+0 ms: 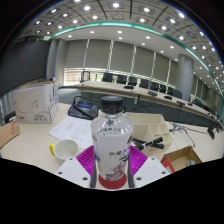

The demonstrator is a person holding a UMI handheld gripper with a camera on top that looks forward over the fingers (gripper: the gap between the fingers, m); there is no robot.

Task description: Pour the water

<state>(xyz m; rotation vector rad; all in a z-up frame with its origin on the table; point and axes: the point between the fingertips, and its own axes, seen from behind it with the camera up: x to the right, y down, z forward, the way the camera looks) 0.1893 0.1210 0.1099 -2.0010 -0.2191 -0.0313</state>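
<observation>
Clear bottle [110, 140] clamped in your gripper [111, 170] | keep it upright | tilt slowly over yellow cup [63, 149]

Clear glossy plastic bottle [111, 147] with a paper-like label, beside a matt cardboard box [32, 101].

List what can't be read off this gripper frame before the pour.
- Bottle, gripper view: its base and the fingertips are cut off below, so the grip contact is hidden; pink pads flank it.
- Water level: label and glare hide it.
- Label text: too small to read.
- Yellow cup: turned sideways, inside not visible.
- Desk directly behind the bottle: blocked by the bottle.
- Papers print: too small.
</observation>
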